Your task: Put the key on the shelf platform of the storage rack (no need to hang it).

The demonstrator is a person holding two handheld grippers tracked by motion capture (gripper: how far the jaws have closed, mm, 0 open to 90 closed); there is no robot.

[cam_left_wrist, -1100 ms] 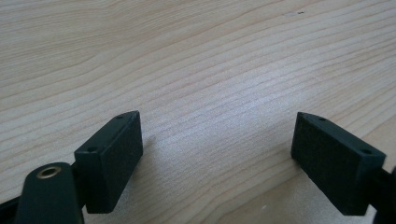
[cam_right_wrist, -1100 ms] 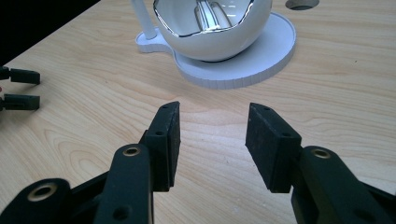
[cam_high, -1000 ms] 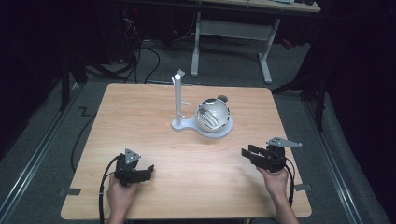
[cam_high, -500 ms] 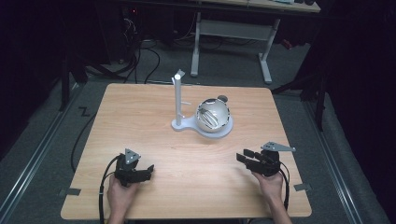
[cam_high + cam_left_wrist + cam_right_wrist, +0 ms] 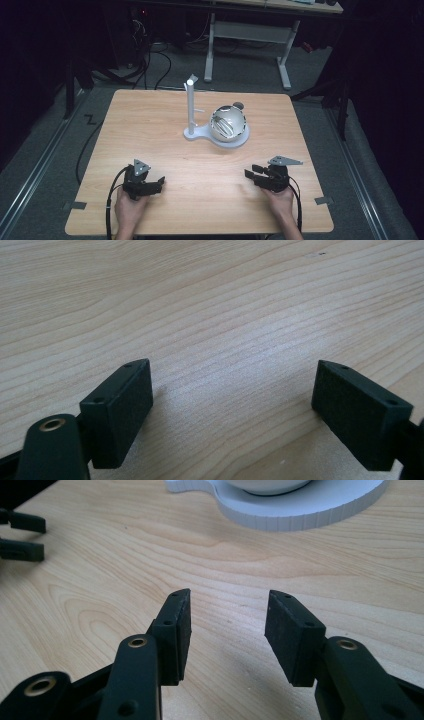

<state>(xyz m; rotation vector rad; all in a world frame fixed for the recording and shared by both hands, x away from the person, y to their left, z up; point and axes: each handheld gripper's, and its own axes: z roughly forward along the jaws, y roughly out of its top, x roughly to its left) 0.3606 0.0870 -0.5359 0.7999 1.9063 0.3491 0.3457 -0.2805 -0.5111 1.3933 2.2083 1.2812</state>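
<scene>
While the shiny silver ball sits untouched on the white stand base, left gripper and right gripper rest near it, jaws spread, empty; the right's just opened further

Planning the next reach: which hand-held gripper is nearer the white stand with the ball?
Right. The right hand-held gripper sits just below-right of the stand; the left hand-held gripper lies farther off, toward the table's near-left corner.
</scene>
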